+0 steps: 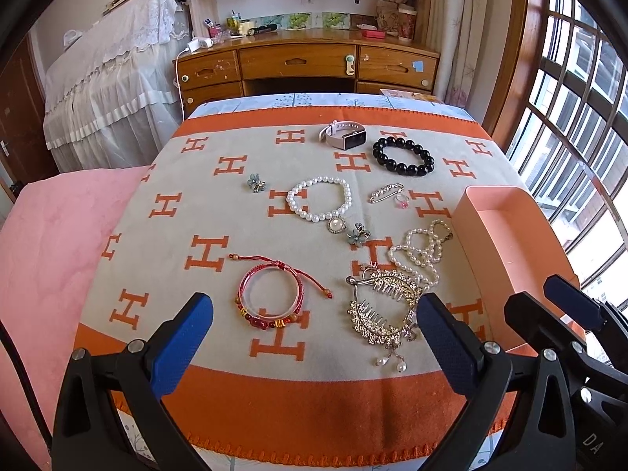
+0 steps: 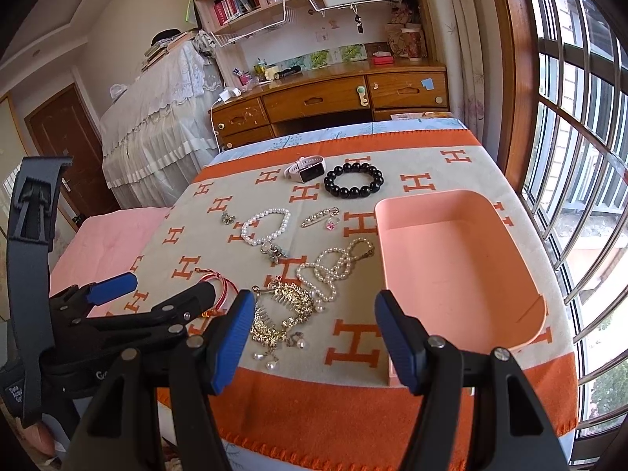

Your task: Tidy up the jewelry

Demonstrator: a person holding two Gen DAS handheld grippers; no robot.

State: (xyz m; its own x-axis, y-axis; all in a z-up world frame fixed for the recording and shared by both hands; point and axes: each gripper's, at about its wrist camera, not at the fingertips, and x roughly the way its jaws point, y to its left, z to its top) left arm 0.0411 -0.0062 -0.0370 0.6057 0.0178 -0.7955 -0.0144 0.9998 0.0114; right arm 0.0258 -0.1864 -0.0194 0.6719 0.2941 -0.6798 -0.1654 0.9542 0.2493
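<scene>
Jewelry lies spread on an orange and grey blanket [image 1: 165,243] in the left wrist view: a red cord bracelet [image 1: 269,300] sits between the fingers of the left gripper [image 1: 314,337], whose jaws stand wide apart and hold nothing, with a gold hair clip [image 1: 386,308] just beside its right finger, a pearl necklace [image 1: 422,247] beyond that, a pearl bracelet [image 1: 320,204] in the middle, and a black bead bracelet [image 1: 404,156] and watch [image 1: 345,135] at the far side; a pink box [image 1: 506,243] stands at the right. In the right wrist view the right gripper [image 2: 312,337] hovers above the blanket's near edge, jaws wide open and empty, the hair clip [image 2: 280,310] near its left finger and the empty pink box [image 2: 459,267] ahead to the right, its near wall folded down
</scene>
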